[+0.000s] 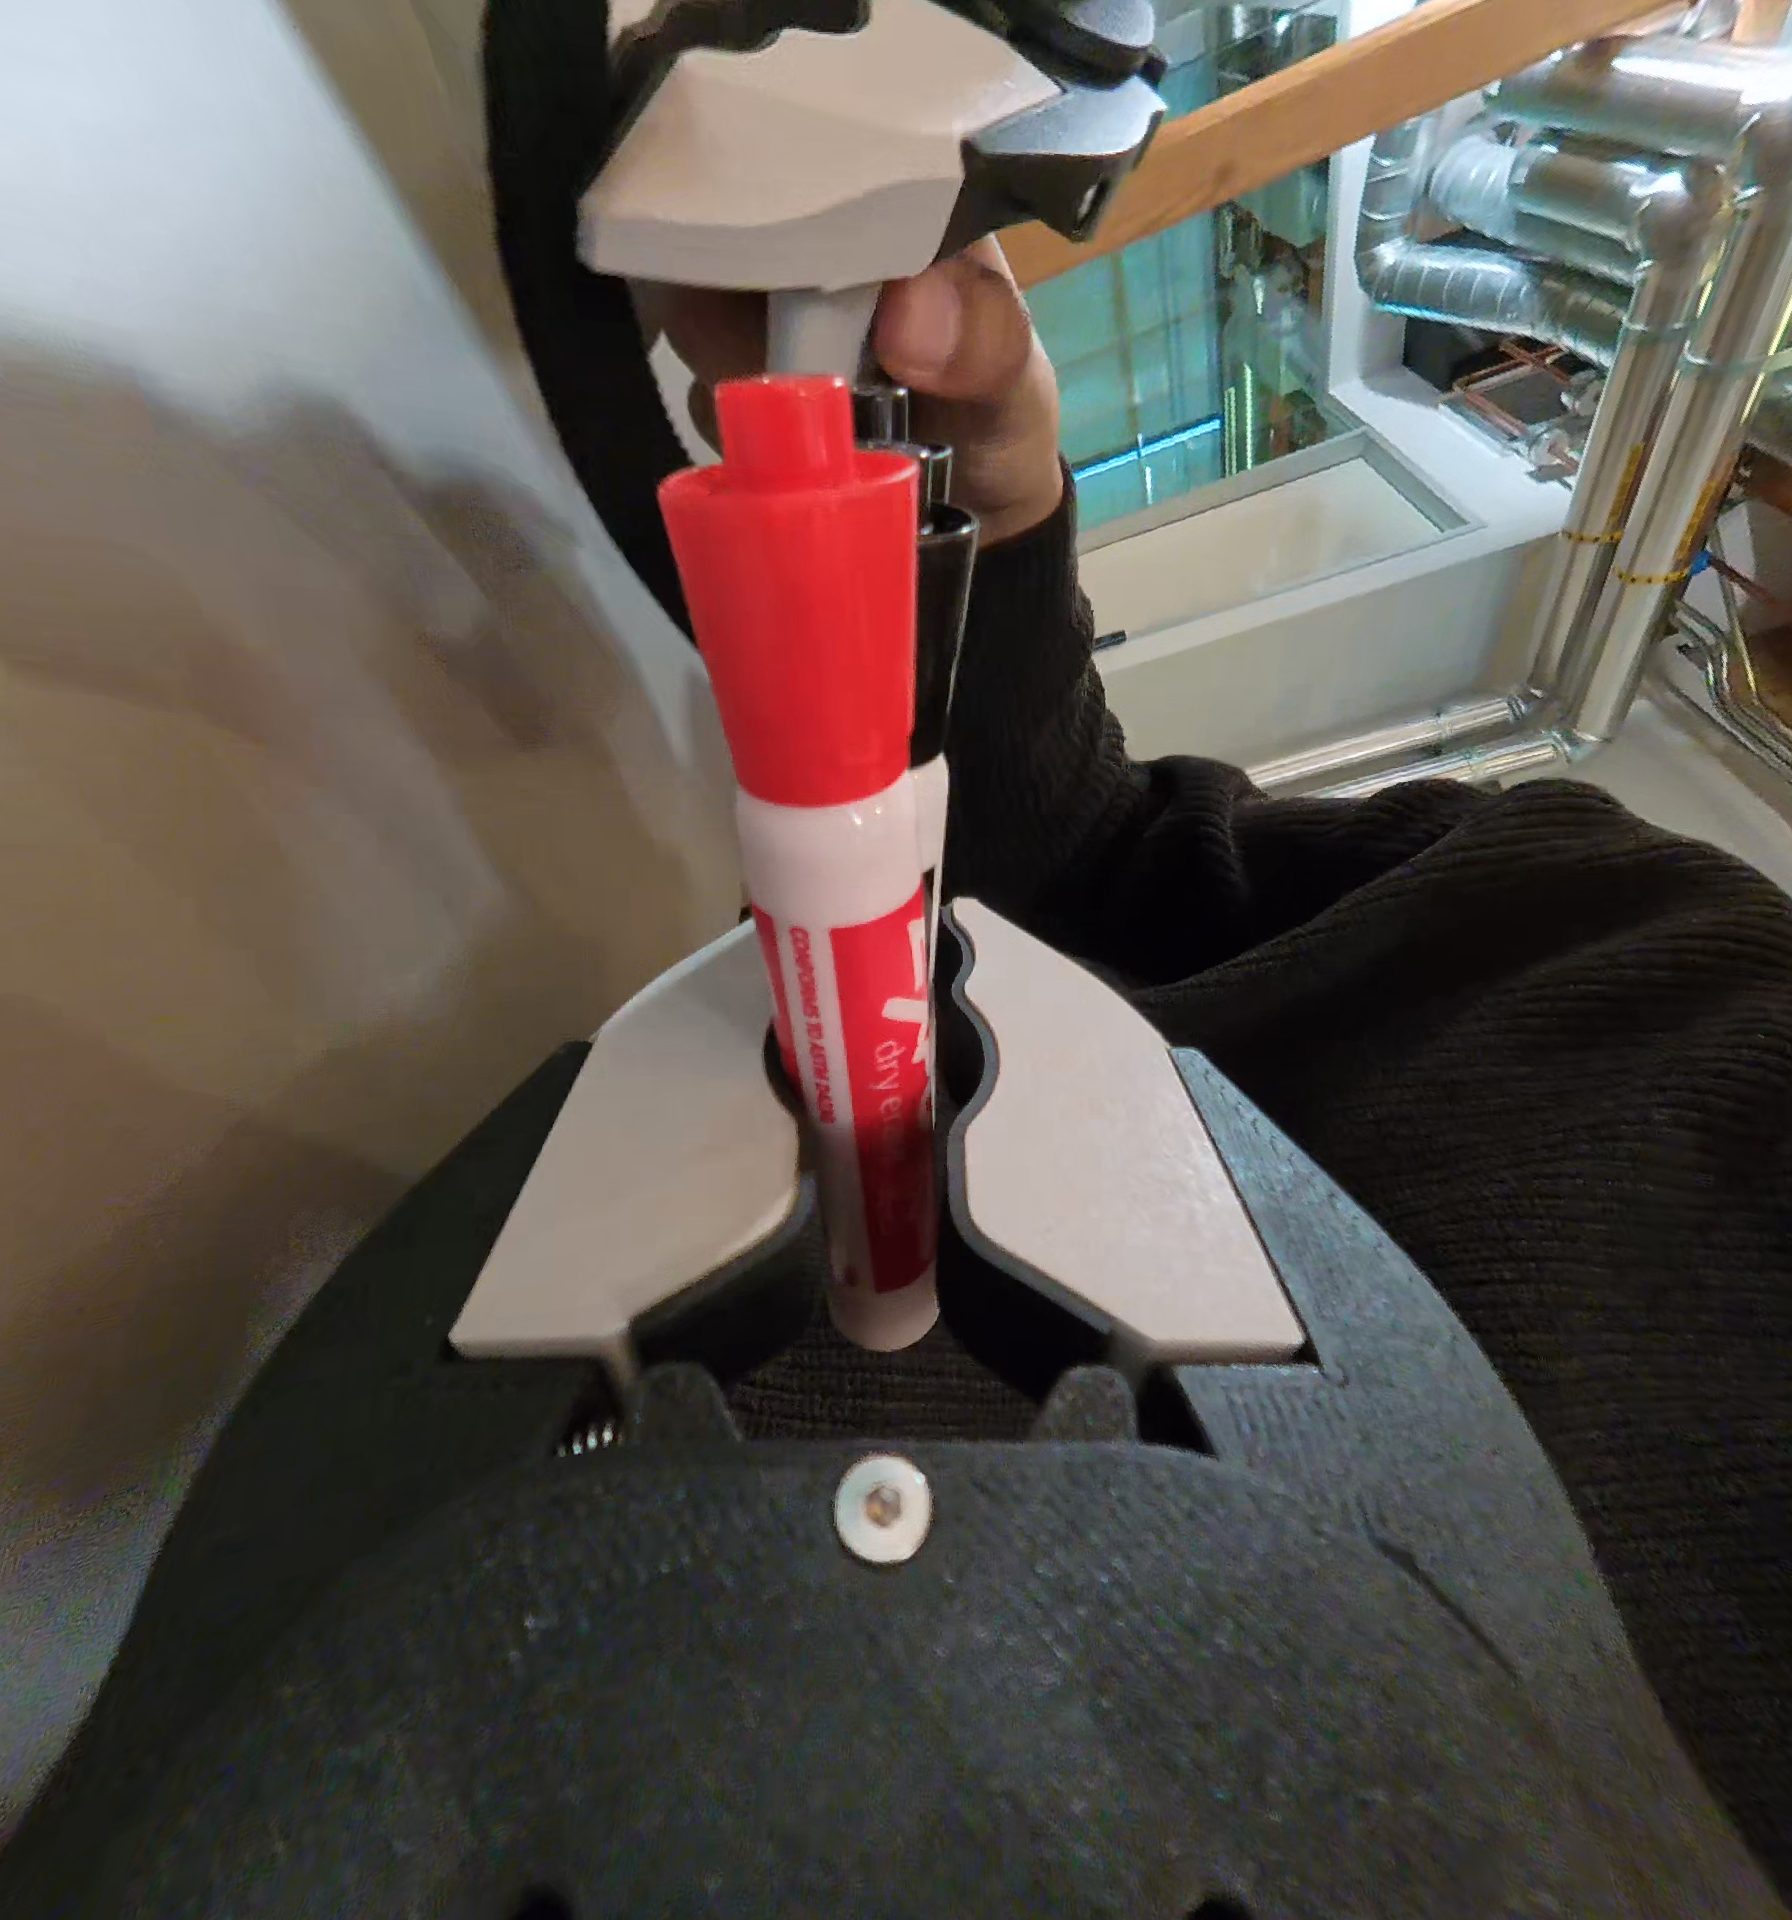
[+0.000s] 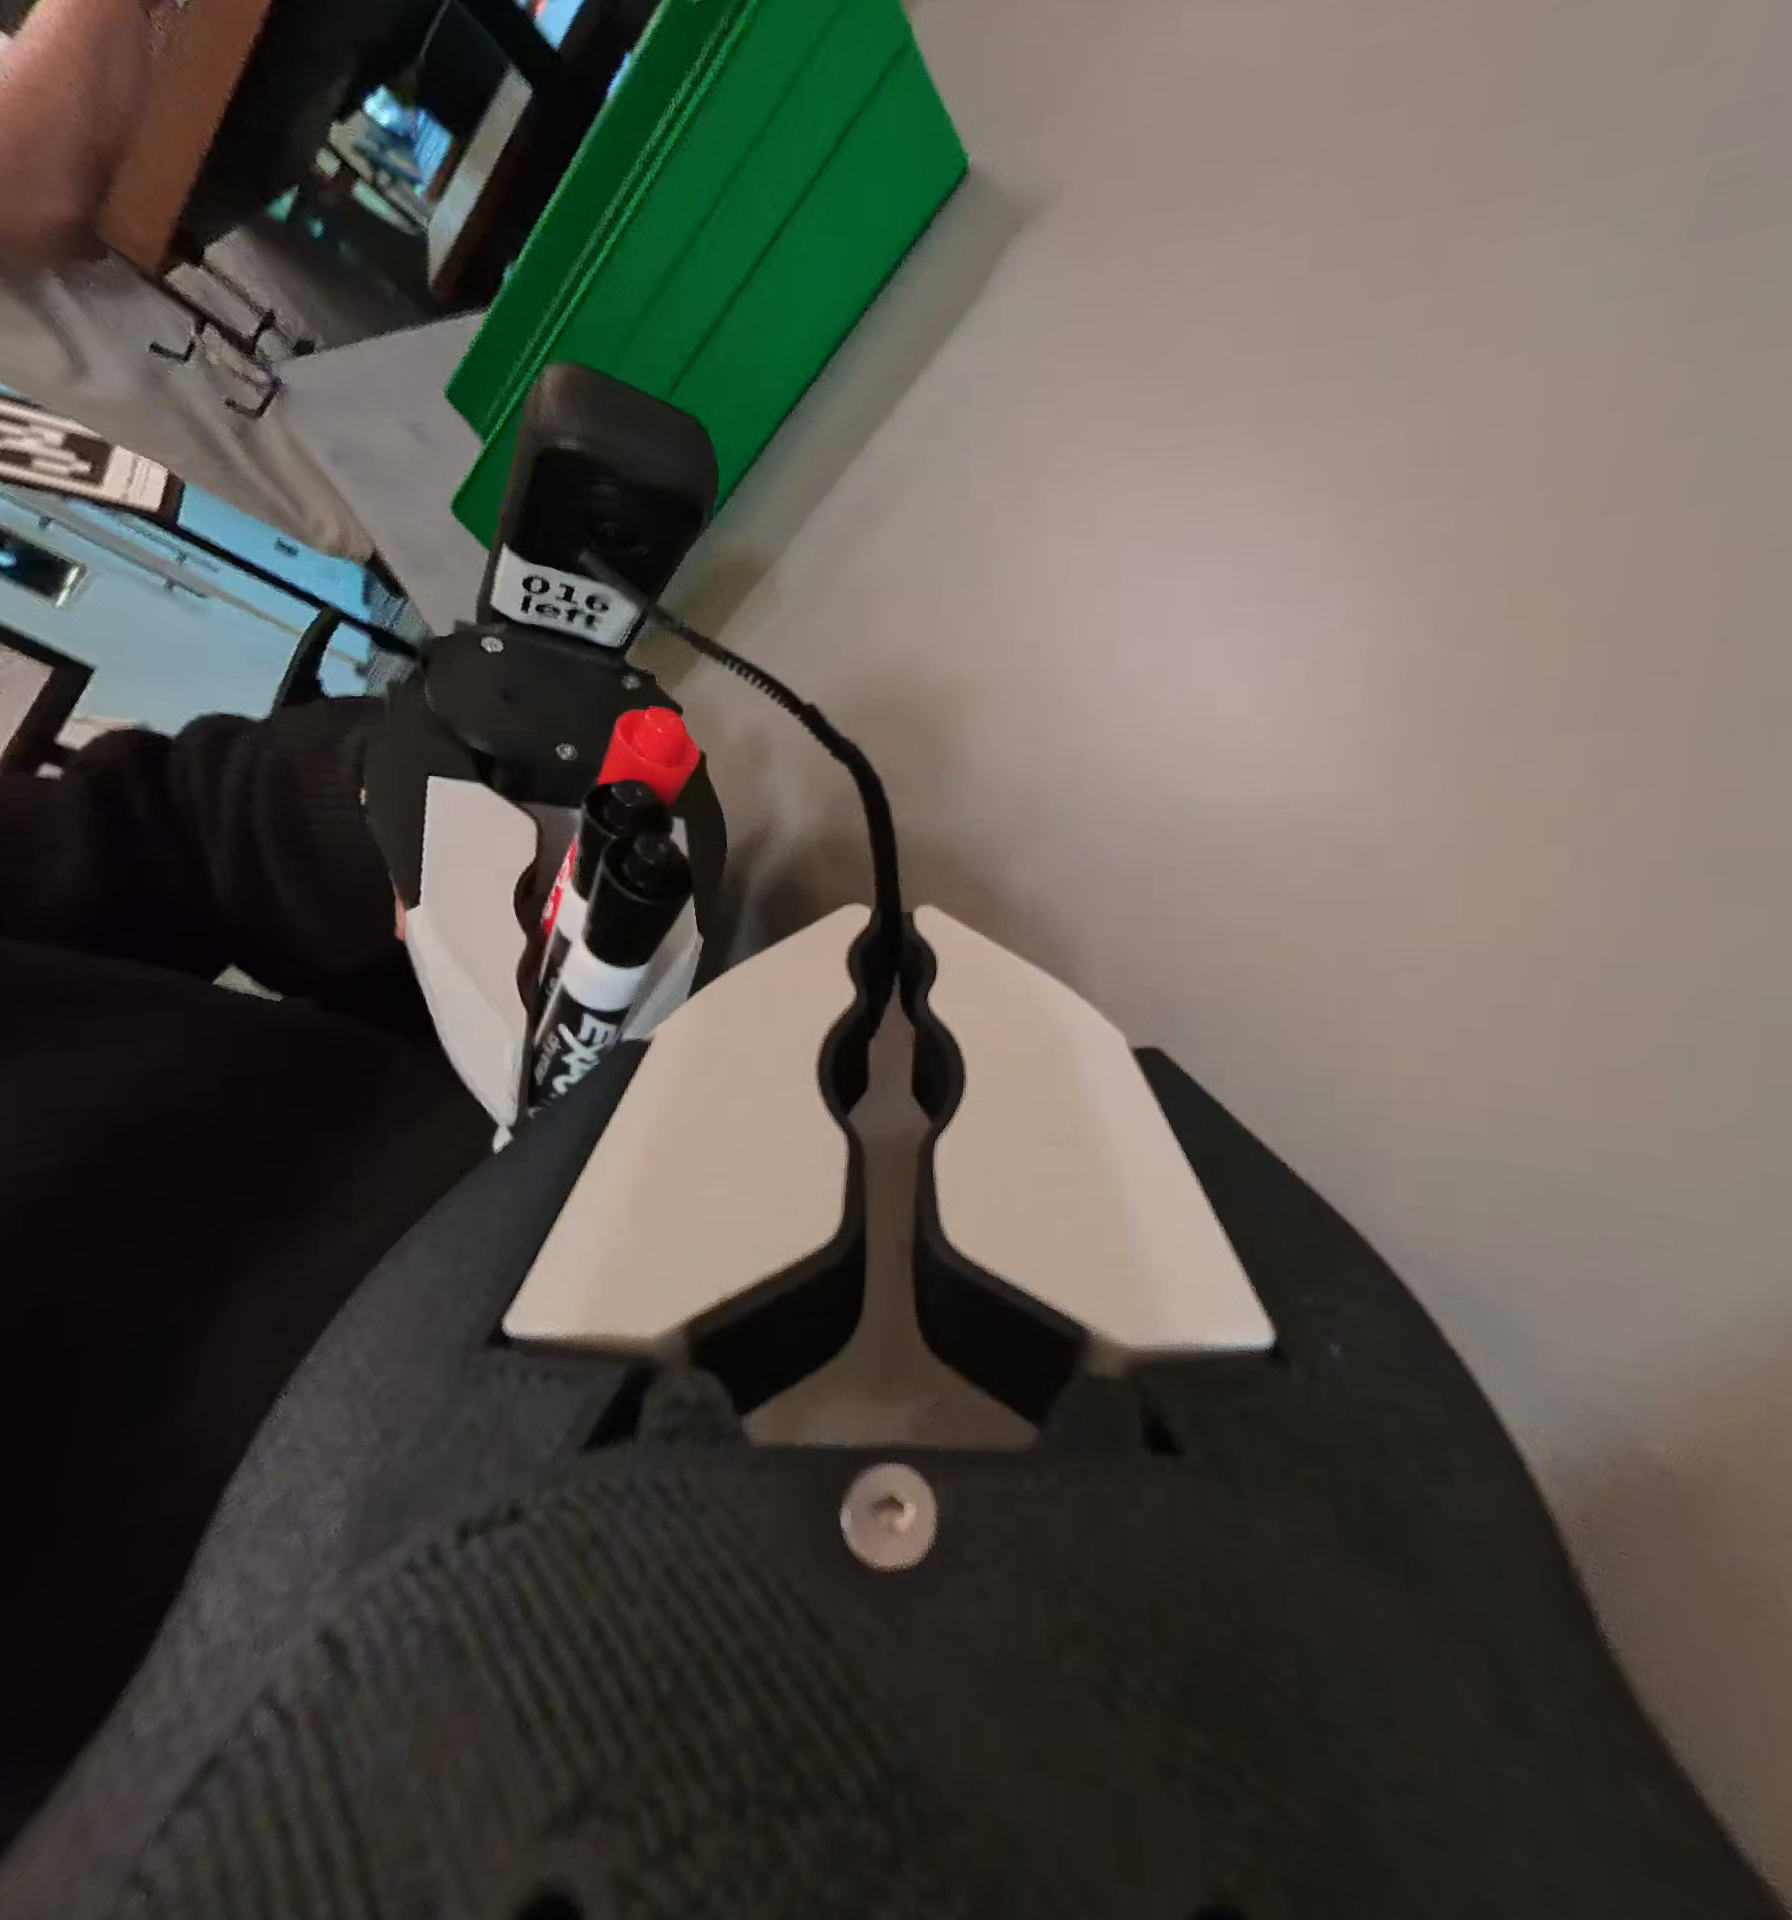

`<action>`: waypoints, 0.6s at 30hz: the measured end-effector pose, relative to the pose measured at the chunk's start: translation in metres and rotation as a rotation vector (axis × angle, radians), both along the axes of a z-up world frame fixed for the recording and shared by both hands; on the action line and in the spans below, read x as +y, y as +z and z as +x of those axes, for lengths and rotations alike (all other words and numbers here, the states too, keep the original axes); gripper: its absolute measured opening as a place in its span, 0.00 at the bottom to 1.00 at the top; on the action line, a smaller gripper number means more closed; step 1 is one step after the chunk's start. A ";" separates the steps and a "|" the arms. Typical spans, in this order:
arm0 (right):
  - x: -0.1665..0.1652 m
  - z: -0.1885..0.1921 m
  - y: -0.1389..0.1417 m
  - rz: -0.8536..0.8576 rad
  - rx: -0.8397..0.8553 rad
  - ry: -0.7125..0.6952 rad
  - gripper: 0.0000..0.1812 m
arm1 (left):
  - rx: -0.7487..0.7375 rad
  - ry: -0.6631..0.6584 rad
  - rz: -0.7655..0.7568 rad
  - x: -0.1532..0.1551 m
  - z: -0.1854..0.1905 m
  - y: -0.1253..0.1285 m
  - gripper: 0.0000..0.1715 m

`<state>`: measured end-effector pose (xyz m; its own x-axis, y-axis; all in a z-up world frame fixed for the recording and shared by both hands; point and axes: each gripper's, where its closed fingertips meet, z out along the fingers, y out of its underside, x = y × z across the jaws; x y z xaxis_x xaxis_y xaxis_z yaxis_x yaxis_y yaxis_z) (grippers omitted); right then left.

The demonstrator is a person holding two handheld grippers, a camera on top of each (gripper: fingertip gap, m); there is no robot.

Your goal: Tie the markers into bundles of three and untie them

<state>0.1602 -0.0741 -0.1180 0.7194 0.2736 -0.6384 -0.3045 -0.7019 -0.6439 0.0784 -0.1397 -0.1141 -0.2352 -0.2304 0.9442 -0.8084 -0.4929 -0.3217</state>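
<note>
My left gripper (image 1: 850,925) is shut on a bundle of three markers held upright. The red-capped marker (image 1: 798,644) is in front, with two black-capped markers (image 1: 939,623) behind it. In the right wrist view the left gripper (image 2: 570,1008) holds the same red marker (image 2: 648,753) and black markers (image 2: 627,894). My right gripper (image 2: 892,925) is shut on the end of a thin black tie (image 2: 861,769), which arcs up and left towards the left gripper. I cannot tell where its far end goes. The right gripper also shows above the marker caps in the left wrist view (image 1: 819,322).
A green bin (image 2: 726,239) lies on the grey table (image 2: 1391,623) behind the left gripper. A person's hand (image 1: 975,353) and black sleeve (image 1: 1391,987) are close behind the markers. Silver pipes (image 1: 1650,312) stand far off. Spacing between my two grippers at the tips: around 10 cm.
</note>
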 end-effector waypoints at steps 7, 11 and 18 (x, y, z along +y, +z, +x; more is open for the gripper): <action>-0.001 -0.037 -0.035 -0.127 0.075 0.135 0.01 | 0.015 -0.028 -0.013 -0.003 -0.005 -0.004 0.11; 0.003 -0.053 -0.041 -0.138 0.116 0.194 0.01 | 0.020 -0.050 -0.021 -0.006 -0.011 -0.004 0.11; 0.008 -0.059 -0.046 -0.102 0.092 0.285 0.05 | 0.040 -0.066 -0.019 -0.010 -0.012 -0.007 0.11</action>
